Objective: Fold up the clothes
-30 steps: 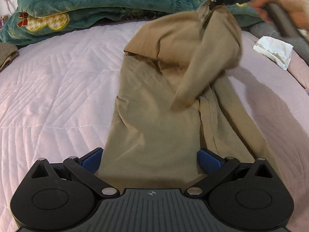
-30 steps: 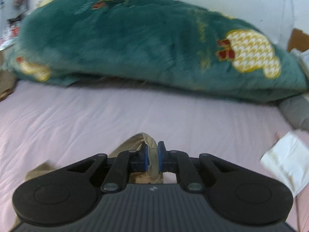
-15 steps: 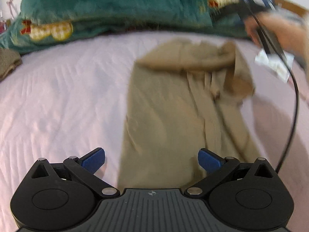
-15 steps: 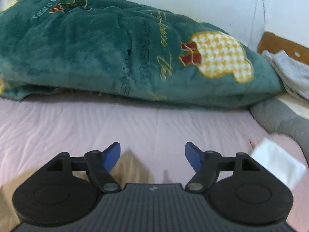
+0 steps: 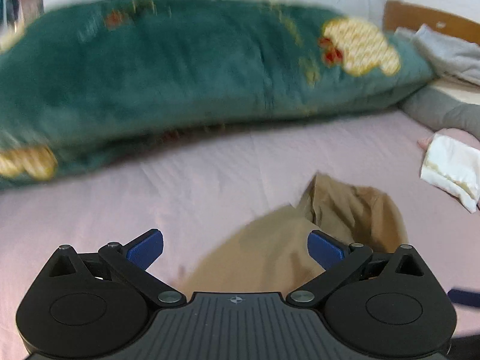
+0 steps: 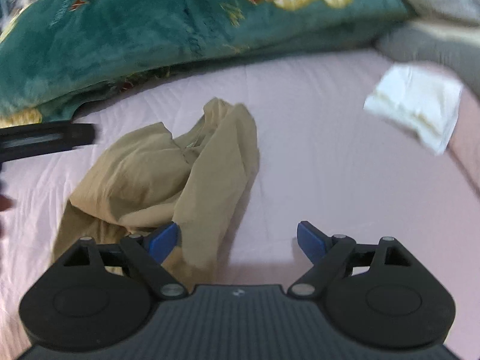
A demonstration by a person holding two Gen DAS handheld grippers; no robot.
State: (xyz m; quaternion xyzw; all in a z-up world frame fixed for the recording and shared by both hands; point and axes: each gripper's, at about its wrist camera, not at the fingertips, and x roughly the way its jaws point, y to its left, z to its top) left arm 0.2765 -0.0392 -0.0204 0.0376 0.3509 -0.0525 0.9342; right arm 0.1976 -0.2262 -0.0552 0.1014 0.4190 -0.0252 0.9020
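Clothes to be folded amount to 1 tan garment [image 6: 168, 180], which lies rumpled on a pink quilted bedsheet [image 6: 315, 138], its upper part doubled over in a loose, uneven heap. Neither tool has hold of it. The right gripper [image 6: 238, 240] hovers with its 2 blue pads spread wide, the left pad [image 6: 163, 238] right at the cloth's edge and the other over bare sheet. The left gripper [image 5: 235, 247] is likewise spread apart and empty, with the garment's near end showing between and beyond its pads.

Behind the garment sits a bulky green blanket [image 6: 150, 30]; a folded white cloth [image 6: 417, 108] lies well apart to the right, near grey bedding [image 5: 444, 114].

The risks, judged from the lie of the cloth: the bunched top layer looks thin and slack, so a pinch there could catch only 1 layer, or several at once, and drag the heap askew instead of squaring it. A grab too deep could also nip the bedsheet beneath. Both views are smeared with motion, which suggests quick movement, and haste would make a missed edge likelier.
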